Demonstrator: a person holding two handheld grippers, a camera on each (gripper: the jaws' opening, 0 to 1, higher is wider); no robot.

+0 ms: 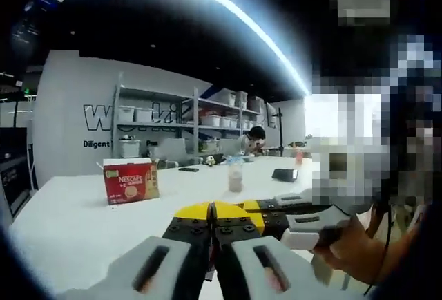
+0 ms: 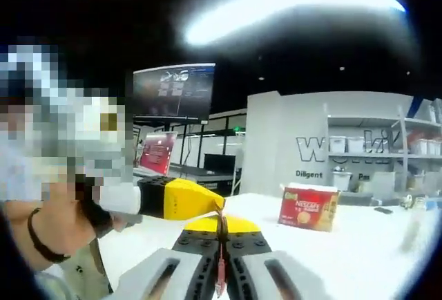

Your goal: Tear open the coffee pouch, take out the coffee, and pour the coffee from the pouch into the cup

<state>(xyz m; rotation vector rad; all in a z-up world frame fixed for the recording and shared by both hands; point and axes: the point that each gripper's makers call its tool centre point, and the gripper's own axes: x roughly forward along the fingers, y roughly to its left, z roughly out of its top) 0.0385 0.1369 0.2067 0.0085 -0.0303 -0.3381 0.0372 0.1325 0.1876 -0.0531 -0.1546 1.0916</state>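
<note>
I'm looking along the left gripper and seeing its yellow-tipped jaws pressing together, with the right gripper coming in from the right and meeting those tips. In the left gripper view I cannot make out anything between them. The right gripper view is giving me what that one is not: a thin reddish coffee pouch standing edge-on in the slot of the right gripper, whose jaws are pinching it, while the left gripper is reaching in from the left with its yellow tip touching the pouch's top edge.

The red Nescafé box is sitting on the white tabletop, well beyond the grippers. In the left gripper view the cup is standing right of that box, farther back, with a dark phone-like slab right of it again. Behind the box, a shelving rack of white bins is lining the wall. A wristbanded hand is holding the left gripper.
</note>
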